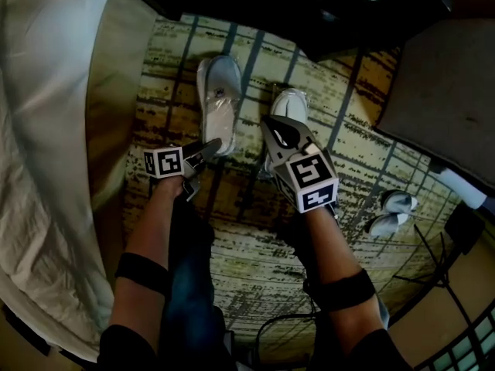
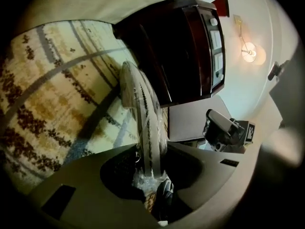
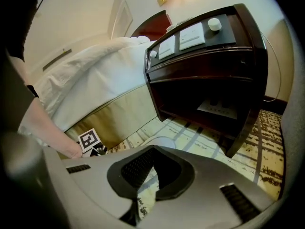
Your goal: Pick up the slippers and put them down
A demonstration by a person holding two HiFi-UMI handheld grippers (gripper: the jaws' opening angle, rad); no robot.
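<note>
Two white slippers in clear plastic are on the patterned carpet (image 1: 232, 230). My left gripper (image 1: 210, 149) is shut on the heel end of the left slipper (image 1: 219, 99). In the left gripper view that slipper (image 2: 143, 113) runs out from between the jaws; whether it touches the carpet I cannot tell. The right slipper (image 1: 289, 108) lies beside it, toe toward the nightstand. My right gripper (image 1: 272, 126) hangs over its heel end, shut with nothing between the jaws. In the right gripper view only a white edge of a slipper (image 3: 162, 142) shows beyond the shut jaws (image 3: 150, 175).
A bed with white linen (image 1: 46, 130) runs along the left. A dark wooden nightstand (image 1: 309, 14) stands just beyond the slippers. Another white pair (image 1: 393, 211) lies at the right, near a dark grey pad (image 1: 448, 91) and a thin black stand (image 1: 433, 277).
</note>
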